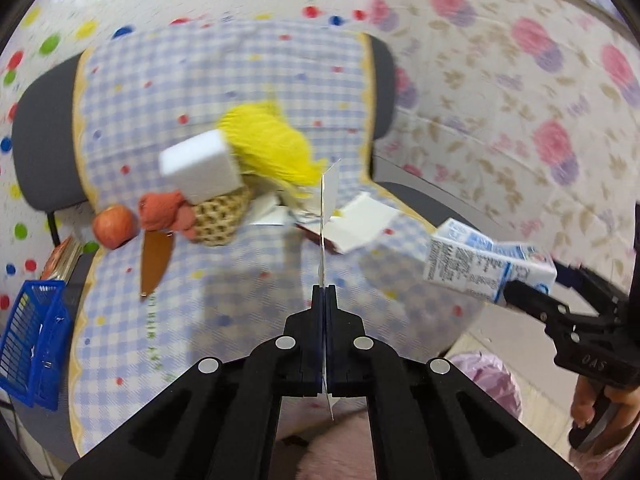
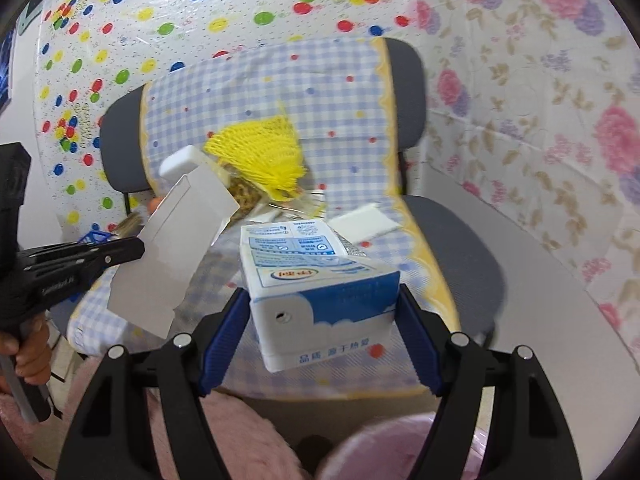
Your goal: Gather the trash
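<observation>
Left gripper (image 1: 325, 296): jaws pressed together on a thin white card (image 2: 172, 248), held above the checked cloth (image 1: 240, 80). Right gripper (image 2: 324, 320): blue pads clamping a blue-and-white milk carton (image 2: 316, 280), lifted clear of the chair (image 2: 452, 224). Yellow mesh net (image 1: 268, 140) lies on the seat behind

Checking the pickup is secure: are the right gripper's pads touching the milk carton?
Touching. The right wrist view shows the milk carton lifted, wedged between both blue pads of the right gripper.
</observation>
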The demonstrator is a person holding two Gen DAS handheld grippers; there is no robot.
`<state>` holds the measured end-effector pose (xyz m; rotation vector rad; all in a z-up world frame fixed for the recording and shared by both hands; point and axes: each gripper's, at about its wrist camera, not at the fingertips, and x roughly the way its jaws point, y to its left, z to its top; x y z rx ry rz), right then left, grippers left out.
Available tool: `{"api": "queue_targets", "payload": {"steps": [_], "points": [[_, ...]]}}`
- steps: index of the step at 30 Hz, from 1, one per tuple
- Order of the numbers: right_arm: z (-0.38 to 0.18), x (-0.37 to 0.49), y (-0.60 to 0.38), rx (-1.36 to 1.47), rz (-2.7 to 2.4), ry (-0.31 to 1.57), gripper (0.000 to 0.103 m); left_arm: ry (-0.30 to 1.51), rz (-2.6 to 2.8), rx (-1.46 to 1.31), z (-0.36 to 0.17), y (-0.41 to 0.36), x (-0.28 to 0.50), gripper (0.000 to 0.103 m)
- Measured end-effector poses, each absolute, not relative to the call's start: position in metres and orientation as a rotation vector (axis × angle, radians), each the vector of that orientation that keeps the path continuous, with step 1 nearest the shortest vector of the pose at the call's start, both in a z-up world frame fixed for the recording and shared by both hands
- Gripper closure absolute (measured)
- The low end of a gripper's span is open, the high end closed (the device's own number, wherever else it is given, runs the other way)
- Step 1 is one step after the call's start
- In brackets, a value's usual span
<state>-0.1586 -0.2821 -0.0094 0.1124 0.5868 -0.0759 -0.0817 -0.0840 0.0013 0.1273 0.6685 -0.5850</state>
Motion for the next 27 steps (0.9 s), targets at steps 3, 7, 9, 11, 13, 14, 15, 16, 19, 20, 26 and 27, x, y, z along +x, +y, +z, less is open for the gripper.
{"api": "queue_targets", "payload": {"steps": [3,7,9,11,13,14,15,16,19,20,26,27], "points": [[-0.019,-0.187,-0.291,0.091,-0.150,0.603,0.031,0.669,-0.650,0.142,-0.003,-0.104,-0.105,0.102],[-0.036,-0.224,-0.307,0.090,-0.239,0.643,0.031,0.684,-0.750,0.153,-0.021,-0.134,-0.134,0.102],[-0.045,-0.246,-0.315,0.093,-0.293,0.668,0.031,0.714,-0.817,0.157,-0.032,-0.152,-0.147,0.102],[-0.052,-0.261,-0.320,0.092,-0.337,0.686,0.031,0.726,-0.867,0.171,-0.042,-0.166,-0.159,0.102],[-0.062,-0.277,-0.326,0.094,-0.382,0.713,0.031,0.756,-0.917,0.179,-0.053,-0.178,-0.169,0.102],[-0.067,-0.283,-0.329,0.101,-0.398,0.726,0.031,0.769,-0.937,0.184,-0.058,-0.183,-0.174,0.102],[-0.073,-0.290,-0.333,0.113,-0.415,0.745,0.031,0.781,-0.955,0.193,-0.063,-0.189,-0.177,0.102],[-0.078,-0.295,-0.335,0.119,-0.426,0.756,0.031,0.792,-0.966,0.204,-0.068,-0.194,-0.180,0.102],[-0.094,-0.307,-0.343,0.147,-0.456,0.798,0.031,0.827,-1.002,0.233,-0.084,-0.208,-0.187,0.102],[-0.099,-0.309,-0.346,0.155,-0.461,0.808,0.030,0.837,-1.015,0.246,-0.089,-0.214,-0.189,0.102],[-0.120,-0.304,-0.359,0.199,-0.465,0.832,0.027,0.884,-1.040,0.283,-0.108,-0.236,-0.186,0.099],[-0.123,-0.303,-0.360,0.206,-0.467,0.836,0.026,0.892,-1.041,0.286,-0.110,-0.238,-0.185,0.098]]}}
